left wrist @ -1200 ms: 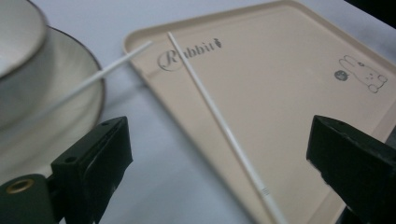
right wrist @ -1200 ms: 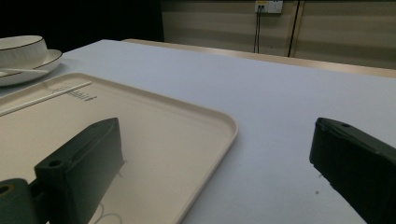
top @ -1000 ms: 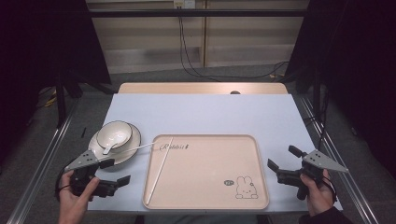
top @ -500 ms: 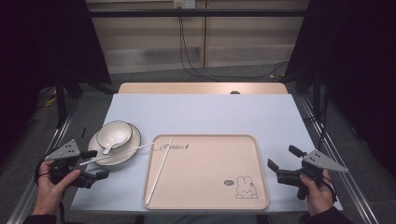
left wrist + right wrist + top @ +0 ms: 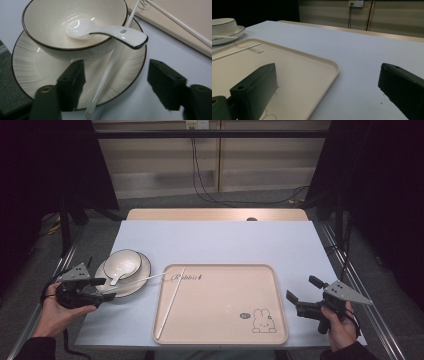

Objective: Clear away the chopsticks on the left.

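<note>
The left gripper (image 5: 116,82) has its jaws wide apart with nothing held; between them lies a white chopstick (image 5: 106,77) whose near end rests on the plate (image 5: 27,67) and runs past the jaws toward the tray (image 5: 180,15). Just beyond sits the bowl (image 5: 50,20) on that plate, a white spoon (image 5: 110,32) lying in it with its handle out over the rim. From above, the left gripper (image 5: 102,287) sits at the plate's near edge at the table's (image 5: 220,240) left side, and the chopstick (image 5: 137,281) reaches from the plate onto the tray's corner. A second chopstick (image 5: 170,302) lies slanted wholly on the tray (image 5: 225,320). The right gripper (image 5: 300,295) waits off the tray's right edge, jaws equally wide and empty, well apart from the dishes. As a judgement, the work looks like gathering the tableware onto the tray: one chopstick is there, the other is half on, and the bowl, plate and spoon are not yet moved. The grasp on the near chopstick is lined up but not closed.
</note>
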Motion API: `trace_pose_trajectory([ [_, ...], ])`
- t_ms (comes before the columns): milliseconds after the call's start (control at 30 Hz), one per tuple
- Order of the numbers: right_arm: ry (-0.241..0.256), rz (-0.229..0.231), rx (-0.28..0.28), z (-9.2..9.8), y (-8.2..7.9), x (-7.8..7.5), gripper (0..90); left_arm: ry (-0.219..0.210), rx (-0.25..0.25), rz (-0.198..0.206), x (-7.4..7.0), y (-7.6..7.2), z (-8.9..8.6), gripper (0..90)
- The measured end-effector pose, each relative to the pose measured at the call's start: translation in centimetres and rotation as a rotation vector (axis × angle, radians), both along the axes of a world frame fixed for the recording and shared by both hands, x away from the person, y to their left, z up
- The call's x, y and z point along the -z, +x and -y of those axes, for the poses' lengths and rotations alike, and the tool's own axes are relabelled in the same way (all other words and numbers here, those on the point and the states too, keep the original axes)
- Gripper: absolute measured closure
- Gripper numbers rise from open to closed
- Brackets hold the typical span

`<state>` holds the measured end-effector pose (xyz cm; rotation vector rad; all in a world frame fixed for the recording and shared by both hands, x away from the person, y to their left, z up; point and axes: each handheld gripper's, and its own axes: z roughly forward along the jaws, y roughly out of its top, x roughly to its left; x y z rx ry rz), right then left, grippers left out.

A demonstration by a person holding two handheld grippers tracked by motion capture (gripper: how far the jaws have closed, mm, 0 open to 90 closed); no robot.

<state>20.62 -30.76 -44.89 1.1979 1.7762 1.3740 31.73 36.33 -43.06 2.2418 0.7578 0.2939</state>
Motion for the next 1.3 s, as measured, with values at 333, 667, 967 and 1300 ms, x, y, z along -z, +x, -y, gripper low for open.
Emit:
trace_pose_trajectory([
  [333,0.003,-0.003,0.0,0.0,0.0,0.0,1.9,0.051,0.045,-0.032,0.6,1.1,0.4,63.5],
  [667,-0.001,-0.003,-0.002,0.0,0.0,0.0,1.9,0.105,0.084,-0.061,1.2,1.7,1.1,69.4],
  [967,0.001,-0.004,-0.001,0.0,0.0,0.0,1.9,0.116,0.106,-0.087,1.5,1.9,1.6,78.4],
  [1300,0.001,-0.004,0.0,0.0,0.0,0.0,2.0,0.109,0.12,-0.11,1.3,1.9,1.9,84.2],
])
